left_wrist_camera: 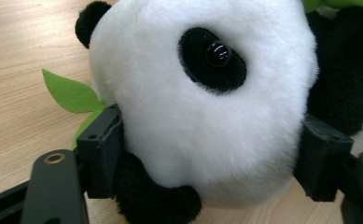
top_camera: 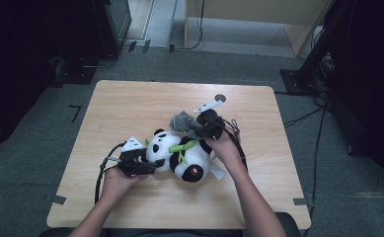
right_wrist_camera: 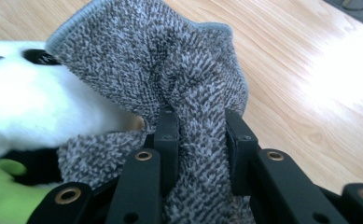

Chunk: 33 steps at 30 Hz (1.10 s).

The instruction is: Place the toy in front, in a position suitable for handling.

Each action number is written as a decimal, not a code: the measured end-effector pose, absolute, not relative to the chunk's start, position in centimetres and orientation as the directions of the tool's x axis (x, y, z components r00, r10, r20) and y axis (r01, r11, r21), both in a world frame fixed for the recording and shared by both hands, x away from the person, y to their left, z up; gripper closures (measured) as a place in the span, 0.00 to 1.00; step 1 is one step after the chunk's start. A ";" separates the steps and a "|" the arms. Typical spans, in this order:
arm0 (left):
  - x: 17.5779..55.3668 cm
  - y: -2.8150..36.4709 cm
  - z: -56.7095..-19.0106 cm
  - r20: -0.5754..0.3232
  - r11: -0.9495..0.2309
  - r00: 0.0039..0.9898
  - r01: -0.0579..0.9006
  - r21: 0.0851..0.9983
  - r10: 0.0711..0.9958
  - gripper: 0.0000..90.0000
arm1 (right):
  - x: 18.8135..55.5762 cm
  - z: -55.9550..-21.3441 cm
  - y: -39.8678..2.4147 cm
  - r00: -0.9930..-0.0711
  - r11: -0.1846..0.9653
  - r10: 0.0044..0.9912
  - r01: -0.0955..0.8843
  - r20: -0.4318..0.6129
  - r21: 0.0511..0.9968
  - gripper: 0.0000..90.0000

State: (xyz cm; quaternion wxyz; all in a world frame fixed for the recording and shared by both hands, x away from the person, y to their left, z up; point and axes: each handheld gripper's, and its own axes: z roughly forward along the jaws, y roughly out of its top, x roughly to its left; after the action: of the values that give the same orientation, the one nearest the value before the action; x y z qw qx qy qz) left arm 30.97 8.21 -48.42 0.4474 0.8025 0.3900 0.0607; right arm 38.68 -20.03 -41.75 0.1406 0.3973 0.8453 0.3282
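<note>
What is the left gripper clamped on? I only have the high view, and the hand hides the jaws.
Observer: The left gripper grips the white head of the black-and-white plush panda, one jaw on each side of it.
Operator: And the grey lump by the right hand?
Observer: A grey knitted terry cloth, bunched up. The right gripper is shut on a fold of it.
Operator: Cloth touching the toy?
Observer: Yes. In the right gripper view it drapes against the panda's white face.
Operator: What are the green bits?
Observer: Flat green felt leaves; one lies on the light wooden table behind the left jaw.
</note>
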 end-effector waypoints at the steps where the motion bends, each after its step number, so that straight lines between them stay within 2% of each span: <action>1: 31.0 8.2 -48.4 -0.252 -0.295 0.690 0.571 0.766 0.679 0.25 | 38.8 -41.8 -20.4 -0.636 0.455 0.771 0.590 0.037 0.667 0.80; 4: 31.0 8.3 -48.5 -0.252 -0.297 0.693 0.569 0.767 0.676 0.23 | 38.9 -41.6 -21.3 -0.617 0.432 0.786 0.595 0.041 0.678 0.80; 9: 31.1 8.3 -48.6 -0.248 -0.296 0.700 0.558 0.775 0.670 0.19 | 38.1 -39.5 -21.9 -0.617 0.363 0.784 0.549 0.072 0.753 0.80; 15: 31.1 8.3 -48.9 -0.246 -0.290 0.706 0.546 0.786 0.664 0.14 | 36.5 -37.3 -20.3 -0.684 0.315 0.720 0.468 0.113 0.825 0.81; 17: 31.1 8.3 -48.9 -0.245 -0.289 0.707 0.544 0.788 0.663 0.14 | 36.2 -37.4 -19.2 -0.708 0.312 0.693 0.467 0.138 0.827 0.81; 27: 31.0 8.3 -49.0 -0.228 -0.287 0.715 0.522 0.803 0.661 0.15 | 35.1 -40.1 -13.7 -0.782 0.422 0.611 0.453 0.123 0.785 0.80; 29: 30.9 8.3 -49.0 -0.227 -0.289 0.710 0.527 0.799 0.667 0.16 | 35.1 -41.0 -13.2 -0.792 0.456 0.599 0.457 0.116 0.764 0.79; 33: 31.0 8.3 -49.1 -0.230 -0.279 0.703 0.530 0.801 0.673 0.20 | 35.5 -41.4 -13.7 -0.791 0.444 0.599 0.459 0.126 0.769 0.79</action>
State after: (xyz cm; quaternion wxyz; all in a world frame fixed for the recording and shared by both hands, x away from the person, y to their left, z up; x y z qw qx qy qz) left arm 30.95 8.29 -49.07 0.4668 0.7959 0.3778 0.0769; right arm 35.52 -13.73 -41.43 0.0822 0.3128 0.8458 0.4243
